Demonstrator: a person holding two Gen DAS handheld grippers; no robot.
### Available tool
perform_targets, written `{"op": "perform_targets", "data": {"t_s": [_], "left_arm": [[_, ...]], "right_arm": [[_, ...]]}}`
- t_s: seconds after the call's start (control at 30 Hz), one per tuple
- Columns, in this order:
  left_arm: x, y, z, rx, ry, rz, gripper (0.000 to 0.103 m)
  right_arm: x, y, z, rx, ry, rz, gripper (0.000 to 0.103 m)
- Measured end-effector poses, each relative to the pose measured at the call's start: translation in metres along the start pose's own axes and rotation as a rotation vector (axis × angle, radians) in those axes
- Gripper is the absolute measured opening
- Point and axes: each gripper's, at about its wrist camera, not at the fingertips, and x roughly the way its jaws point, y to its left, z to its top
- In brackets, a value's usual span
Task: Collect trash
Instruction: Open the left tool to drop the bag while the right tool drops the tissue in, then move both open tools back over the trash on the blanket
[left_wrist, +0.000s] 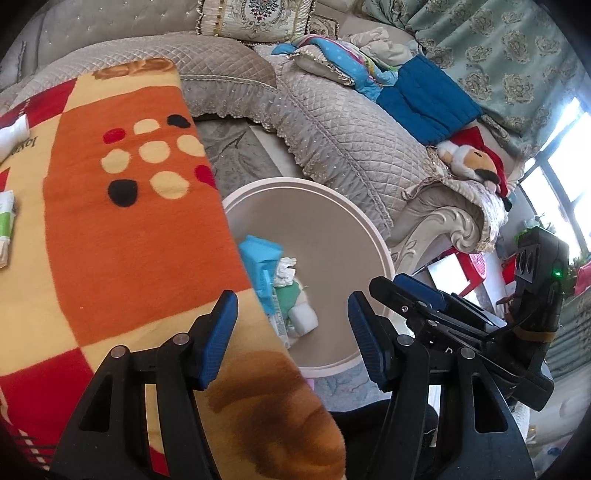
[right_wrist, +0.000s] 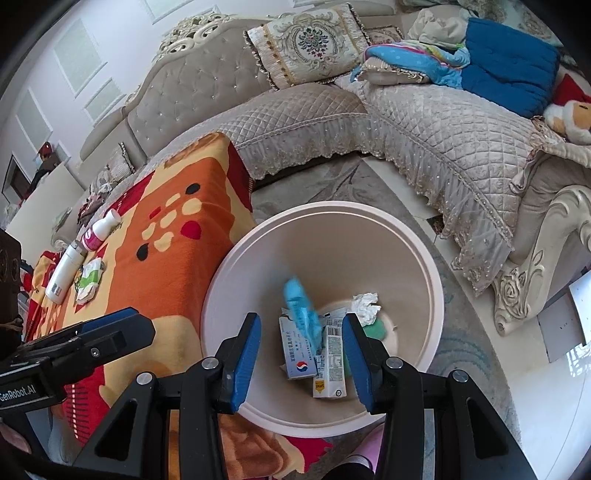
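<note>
Pink bin (right_wrist: 424, 266) on floor beside blanket-covered surface (right_wrist: 166, 280), holding trash: blue packet (right_wrist: 301, 314), white carton (right_wrist: 330, 363), crumpled tissue (right_wrist: 365, 304). Right hand-held gripper (right_wrist: 301, 363) over bin, released, nothing between pads. Left hand-held gripper (left_wrist: 291, 341) at bin edge, released, empty. White bottle (right_wrist: 64, 273) and pink-labelled bottle (right_wrist: 99, 230) lying on surface.
</note>
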Motion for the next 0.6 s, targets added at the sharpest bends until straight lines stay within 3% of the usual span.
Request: {"op": "perform_targets", "data": {"t_s": [0.6], "left_arm": [[-0.044,0.067,-0.012,-0.087,-0.052,0.106,0.061]], "right_arm": [[0.008,0.056,0.003,-0.064,0.021,0.063,0.044]]}}
